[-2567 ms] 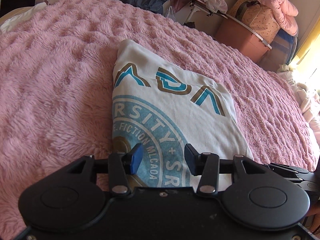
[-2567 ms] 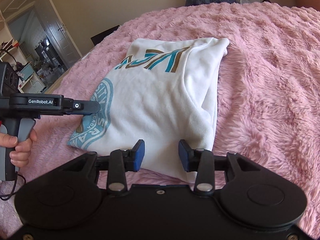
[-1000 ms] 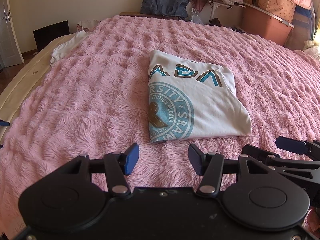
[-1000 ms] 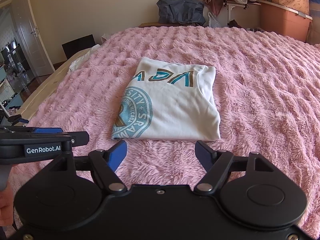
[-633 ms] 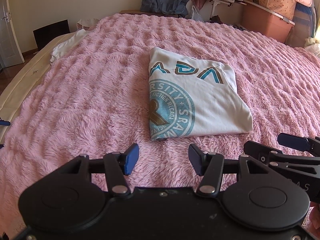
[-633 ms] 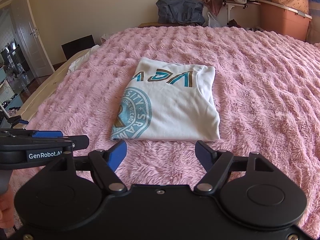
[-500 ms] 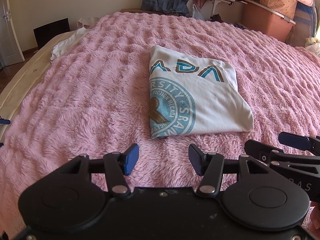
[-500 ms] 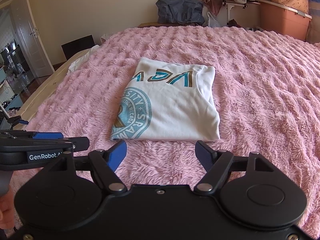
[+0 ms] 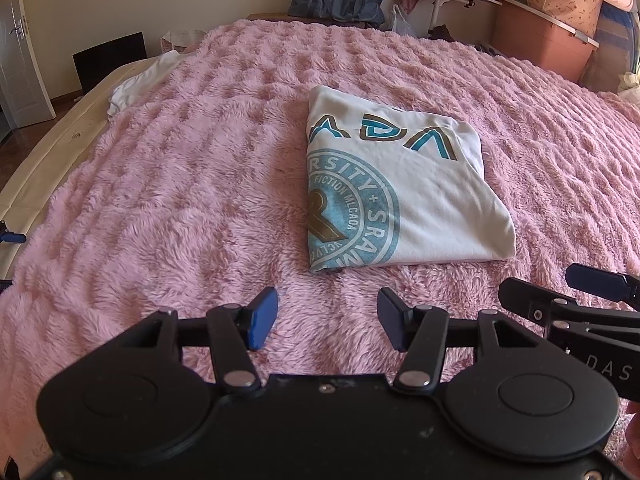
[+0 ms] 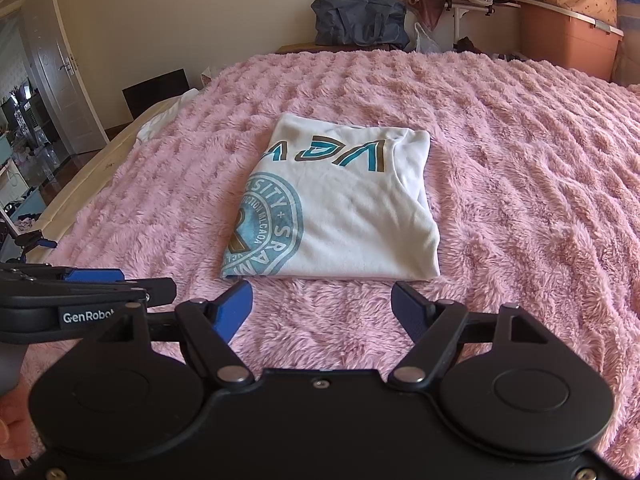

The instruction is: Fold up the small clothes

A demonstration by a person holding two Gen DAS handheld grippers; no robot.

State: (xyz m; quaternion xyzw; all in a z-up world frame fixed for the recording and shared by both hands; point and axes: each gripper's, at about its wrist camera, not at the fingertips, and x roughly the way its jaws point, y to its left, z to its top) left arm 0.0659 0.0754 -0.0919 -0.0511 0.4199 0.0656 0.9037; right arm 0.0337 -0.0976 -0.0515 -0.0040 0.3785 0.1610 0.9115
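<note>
Two grippers are held low over a pink fluffy blanket (image 9: 168, 184), both tilted downward, and nothing is gripped by either. The left gripper (image 9: 327, 319) is seen with its blue-padded fingers (image 9: 262, 318) spread wide, only blanket pile showing between them. The right gripper (image 10: 322, 312) is likewise seen with its fingers (image 10: 236, 308) set well apart and empty. A folded white T-shirt (image 9: 420, 200) is laid flat on the blanket just beyond both sets of fingertips and is touched by neither. Its printed side is turned up, with a teal round emblem toward its left edge and teal-and-brown letters along its far edge. In the right wrist view the shirt's near edge is found just ahead of the fingertips. A white cloth (image 9: 140, 80) is seen at the blanket's far left edge. A dark blue bag (image 10: 360, 20) is set by the far wall, and an orange storage box (image 10: 568, 36) is placed at the far right
</note>
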